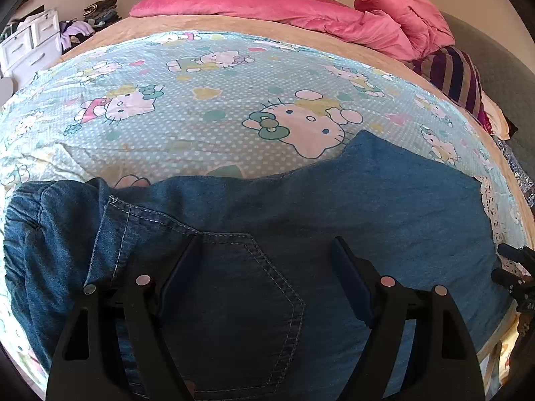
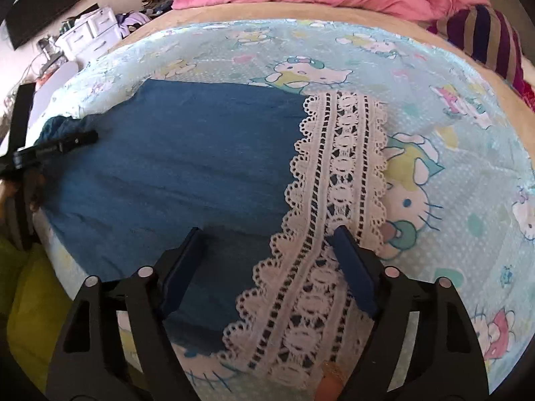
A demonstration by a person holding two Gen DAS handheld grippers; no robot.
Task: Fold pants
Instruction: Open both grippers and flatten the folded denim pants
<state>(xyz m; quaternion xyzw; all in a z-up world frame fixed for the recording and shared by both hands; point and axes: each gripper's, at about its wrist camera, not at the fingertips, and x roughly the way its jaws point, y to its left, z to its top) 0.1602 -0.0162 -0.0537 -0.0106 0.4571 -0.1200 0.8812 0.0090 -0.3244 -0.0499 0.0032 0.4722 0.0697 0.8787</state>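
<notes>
Blue denim pants lie flat on the cartoon-cat sheet, with the elastic waistband at the left. My left gripper hangs open over the stitched back pocket, with nothing gripped between its pads. In the right wrist view the pants end in a white lace hem. My right gripper is open above that hem's near part, one finger over denim and the other over lace. Part of the left gripper shows at the left edge.
A pink duvet is bunched at the far side of the bed, with a striped cushion at the right. White drawers and piled clothes stand beyond the bed's left edge. Something yellow-green lies below the near edge.
</notes>
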